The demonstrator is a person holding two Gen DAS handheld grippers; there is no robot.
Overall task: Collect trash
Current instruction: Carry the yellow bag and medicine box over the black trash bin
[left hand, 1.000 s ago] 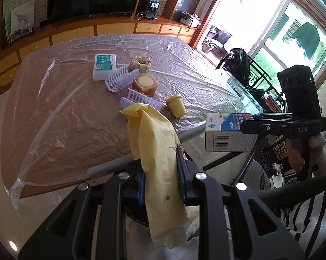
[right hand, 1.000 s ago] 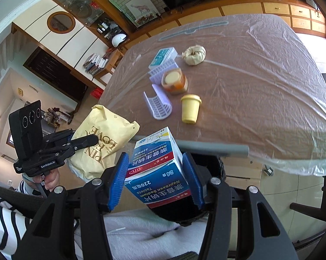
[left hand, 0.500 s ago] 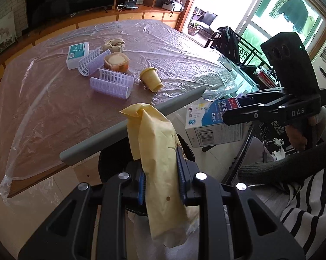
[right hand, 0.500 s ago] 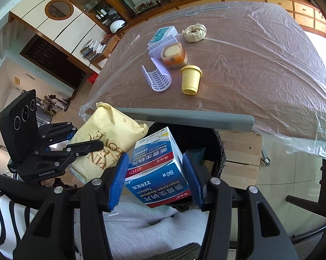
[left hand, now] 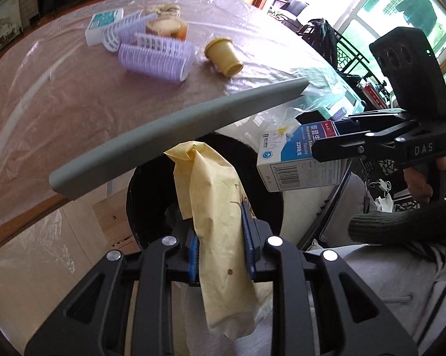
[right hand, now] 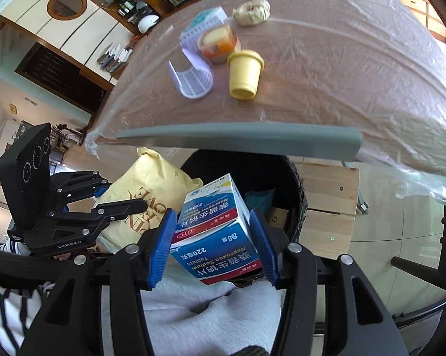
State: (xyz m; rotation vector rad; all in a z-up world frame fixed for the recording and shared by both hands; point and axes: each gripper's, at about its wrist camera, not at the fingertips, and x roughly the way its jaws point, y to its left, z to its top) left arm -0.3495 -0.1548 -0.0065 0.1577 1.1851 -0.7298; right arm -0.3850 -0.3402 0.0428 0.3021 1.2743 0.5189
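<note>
My left gripper (left hand: 220, 237) is shut on a yellow paper bag (left hand: 217, 195), which hangs over the mouth of a black trash bin (left hand: 151, 195) under the table edge. My right gripper (right hand: 212, 222) is shut on a blue and white medicine box (right hand: 214, 231), held over the same bin (right hand: 294, 184). The right wrist view shows the left gripper (right hand: 125, 198) with the bag (right hand: 142, 192) close on the left. From the left wrist, the box (left hand: 291, 160) and right gripper (left hand: 320, 136) hang to the right of the bag.
The plastic-covered table (right hand: 341, 74) has a grey edge guard (right hand: 237, 139) just above the bin. On it lie a yellow cup (right hand: 243, 74), lavender baskets (right hand: 193, 81), a food tub (right hand: 220, 43), a crumpled wad (right hand: 252, 12) and a white-teal box (right hand: 205, 17). A person's lap lies below.
Both grippers have sunk below the table edge with the bag and the box in them. The bin's mouth has come into view beneath them. Neither grip has changed.
</note>
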